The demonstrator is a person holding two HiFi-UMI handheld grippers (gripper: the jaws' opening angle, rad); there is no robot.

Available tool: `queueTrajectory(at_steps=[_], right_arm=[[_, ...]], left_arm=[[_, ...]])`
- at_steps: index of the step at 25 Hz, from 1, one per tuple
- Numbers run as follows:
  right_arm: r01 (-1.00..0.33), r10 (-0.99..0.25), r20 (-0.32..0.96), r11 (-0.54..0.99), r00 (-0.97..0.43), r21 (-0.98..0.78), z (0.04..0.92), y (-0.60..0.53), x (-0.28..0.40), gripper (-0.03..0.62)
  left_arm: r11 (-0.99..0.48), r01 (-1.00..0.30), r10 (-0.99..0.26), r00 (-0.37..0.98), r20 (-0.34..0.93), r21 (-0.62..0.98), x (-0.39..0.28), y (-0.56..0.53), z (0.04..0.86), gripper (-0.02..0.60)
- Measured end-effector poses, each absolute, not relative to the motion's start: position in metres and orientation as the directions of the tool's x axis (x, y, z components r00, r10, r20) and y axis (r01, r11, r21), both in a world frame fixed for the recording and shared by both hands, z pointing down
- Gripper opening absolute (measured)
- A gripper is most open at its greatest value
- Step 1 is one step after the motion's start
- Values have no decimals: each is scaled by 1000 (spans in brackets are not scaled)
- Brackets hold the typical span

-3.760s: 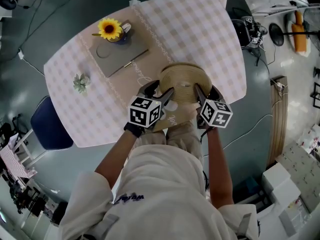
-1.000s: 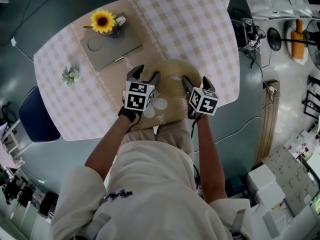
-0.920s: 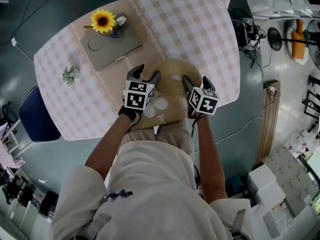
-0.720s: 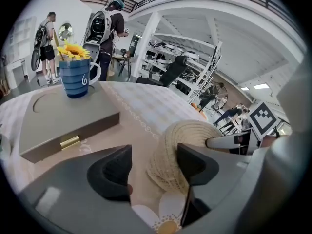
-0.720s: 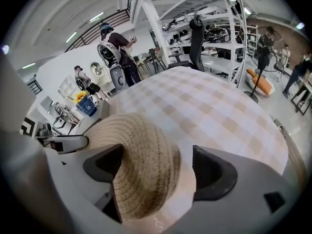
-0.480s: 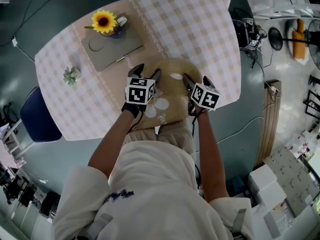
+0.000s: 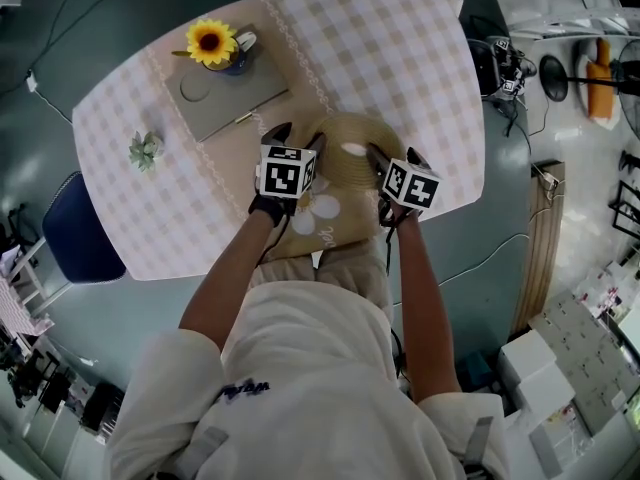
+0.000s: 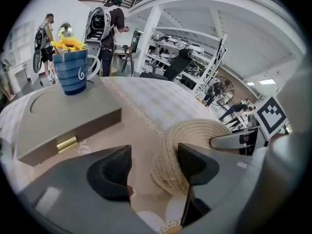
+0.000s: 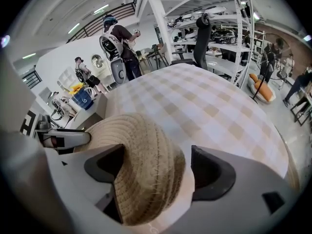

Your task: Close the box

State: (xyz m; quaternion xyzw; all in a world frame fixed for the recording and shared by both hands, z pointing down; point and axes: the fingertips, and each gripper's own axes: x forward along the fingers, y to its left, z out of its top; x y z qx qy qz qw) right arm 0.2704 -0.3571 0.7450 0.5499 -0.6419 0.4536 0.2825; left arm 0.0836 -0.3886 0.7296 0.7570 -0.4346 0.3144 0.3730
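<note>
A flat grey box [image 7: 225, 98] with a gold latch lies lid-down at the table's far left, and a blue mug [image 7: 232, 60] holding a sunflower stands on it. The box [image 8: 63, 116] looks shut in the left gripper view. A straw hat [image 7: 347, 133] lies near the front edge between both grippers. My left gripper [image 7: 295, 138] is at its left rim, my right gripper [image 7: 388, 160] at its right rim. Both jaws have just been opening. The hat's brim [image 8: 195, 135] reaches between the left gripper [image 8: 153, 167] jaws, and the brim [image 9: 141, 150] lies loose in the right gripper [image 9: 158, 172].
A checked cloth with a brown runner [image 7: 320, 230] covers the table. A small green plant [image 7: 145, 150] sits at the left edge. A blue chair [image 7: 85, 243] stands off the left corner. People stand far behind the table [image 8: 105, 28].
My left gripper has sunk slightly beside the hat's left rim. The right gripper has held its place. The hat, box and mug lie where they were.
</note>
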Motion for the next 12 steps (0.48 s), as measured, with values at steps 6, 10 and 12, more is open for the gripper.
queueTrajectory(at_steps=[6, 10, 12], right_arm=[[-969, -465, 858, 1, -220, -248, 741, -356, 271, 443], [-980, -491, 848, 106, -199, -168, 724, -356, 268, 443], [-981, -509, 838, 114, -195, -159, 712, -353, 269, 448]], left_arm=[[-429, -878, -461, 414, 785, 211, 87, -389, 724, 298], [-448, -866, -476, 441, 761, 222, 86, -387, 710, 308], [-456, -863, -497, 450, 742, 218, 84, -385, 695, 310]])
